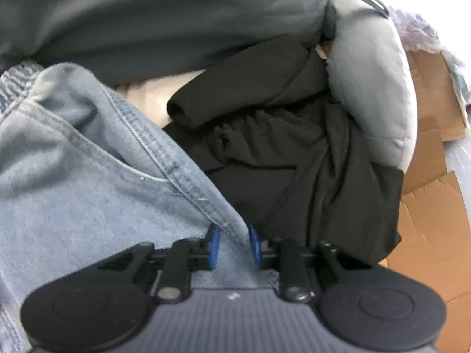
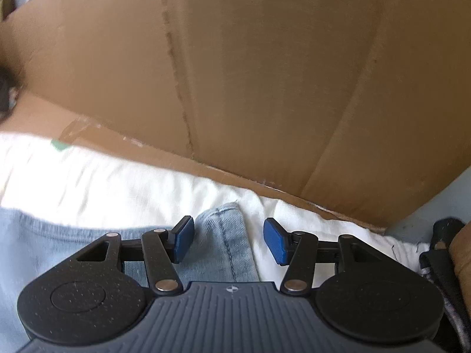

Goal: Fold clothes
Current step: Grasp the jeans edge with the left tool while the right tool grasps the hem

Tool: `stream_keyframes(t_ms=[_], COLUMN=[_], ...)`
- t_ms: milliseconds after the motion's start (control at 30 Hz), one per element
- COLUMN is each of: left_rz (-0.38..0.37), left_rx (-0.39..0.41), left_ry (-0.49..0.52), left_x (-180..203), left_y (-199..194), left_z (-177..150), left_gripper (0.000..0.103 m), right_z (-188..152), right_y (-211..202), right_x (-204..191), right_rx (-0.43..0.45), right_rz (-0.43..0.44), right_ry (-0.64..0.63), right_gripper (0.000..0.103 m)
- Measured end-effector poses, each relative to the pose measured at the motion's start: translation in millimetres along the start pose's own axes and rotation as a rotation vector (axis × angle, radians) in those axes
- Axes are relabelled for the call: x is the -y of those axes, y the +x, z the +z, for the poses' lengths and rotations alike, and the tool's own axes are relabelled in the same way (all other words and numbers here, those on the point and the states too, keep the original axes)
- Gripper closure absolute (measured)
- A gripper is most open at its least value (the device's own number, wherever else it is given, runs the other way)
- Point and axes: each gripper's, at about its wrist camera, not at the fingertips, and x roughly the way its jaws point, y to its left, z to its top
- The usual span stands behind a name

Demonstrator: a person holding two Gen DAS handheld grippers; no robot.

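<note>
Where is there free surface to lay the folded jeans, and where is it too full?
Free: the white sheet between the jeans and the cardboard wall, ahead of the right tongs. Crowded: past the left tongs, the black garment, grey cushion and dark grey cloth leave only a thin white strip.

The light blue jeans (image 1: 88,176) lie crumpled, a stitched pocket opening and double seams facing up. A bunched black garment (image 1: 279,147) lies just beside them, touching their seamed edge, with a grey garment (image 1: 147,20) beyond both. In the right wrist view, the jeans' hemmed end (image 2: 226,235) rests on white fabric (image 2: 103,182).
</note>
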Motion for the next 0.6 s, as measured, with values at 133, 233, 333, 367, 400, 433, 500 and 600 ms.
stream_keyframes(t_ms=[133,233,333,367,400,433,500,600], left_rz=[-0.014,-0.019,-0.019,-0.018,-0.017,-0.017,-0.019,-0.028], left_rx=[-0.003,-0.007,-0.006,-0.005,-0.003,-0.001,0.004,0.010], left_ry=[-0.004,-0.005,-0.005,-0.004,0.000,0.007,0.021,0.022], left_x=[-3,-3,-2,-1,0,2,4,5], left_y=[-1,0,0,-1,-1,-3,-5,-10], left_z=[1,3,5,5,6,6,9,12], left_gripper=[0.084,0.085,0.087,0.088,0.089,0.090,0.091,0.093], right_z=[-1,3,8,10,10,10,12,12], right_y=[-12,-11,0,6,11,14,18,17], right_x=[0,-3,-9,-12,-17,-23,-34,-43], right_rx=[0.036,0.028,0.000,-0.013,-0.026,-0.031,-0.031,-0.043], right_rz=[0.020,0.020,0.023,0.022,0.008,-0.008,-0.023,-0.024], right_ry=[-0.020,-0.073,-0.128,-0.146,-0.178,-0.210,-0.254,-0.321], right_gripper=[0.046,0.046,0.046,0.046,0.046,0.046,0.061,0.075])
